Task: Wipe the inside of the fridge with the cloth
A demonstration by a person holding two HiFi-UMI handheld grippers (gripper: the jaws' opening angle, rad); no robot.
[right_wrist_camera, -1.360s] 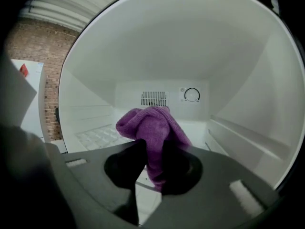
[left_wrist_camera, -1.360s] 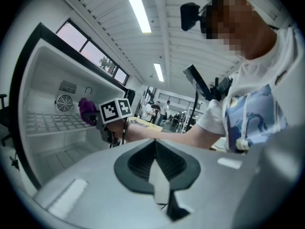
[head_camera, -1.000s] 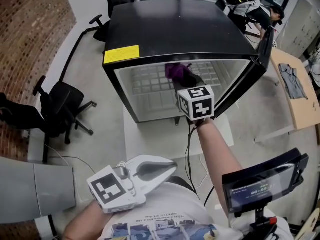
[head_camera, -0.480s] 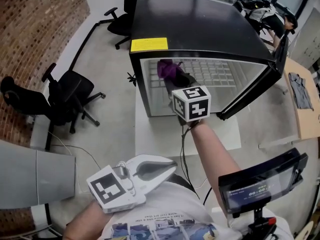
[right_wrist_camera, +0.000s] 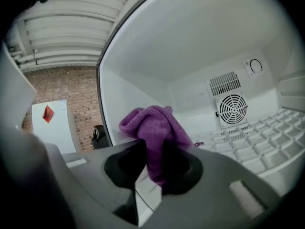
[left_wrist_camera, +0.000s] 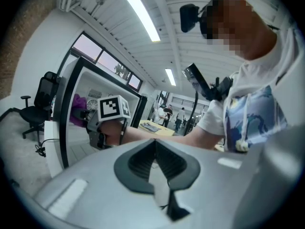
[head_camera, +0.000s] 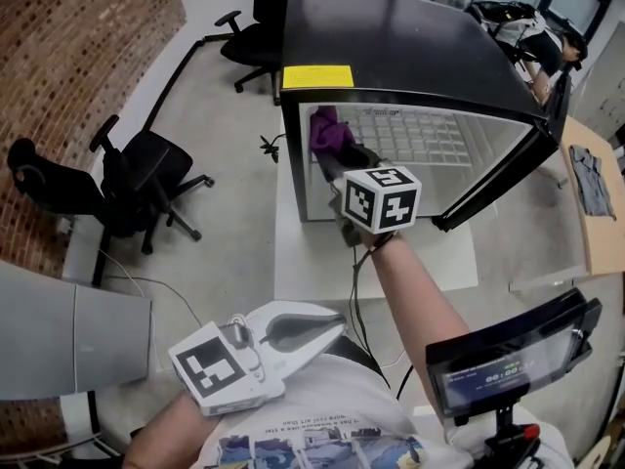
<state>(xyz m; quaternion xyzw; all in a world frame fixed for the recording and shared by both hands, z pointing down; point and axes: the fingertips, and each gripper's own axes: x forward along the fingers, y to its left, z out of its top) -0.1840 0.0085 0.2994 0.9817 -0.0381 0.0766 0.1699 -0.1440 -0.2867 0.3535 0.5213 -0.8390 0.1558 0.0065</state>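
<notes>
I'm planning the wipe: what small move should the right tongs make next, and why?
Probably push the cloth onto the left wall of the fridge and rub: the right tongs are shut on it inside the opening, seemingly touching no surface.

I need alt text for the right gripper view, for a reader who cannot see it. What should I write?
The tongs of the right gripper are shut on a purple cloth, held at the mouth of an open white fridge. A round fan grille and a wire shelf show deeper inside.
</notes>
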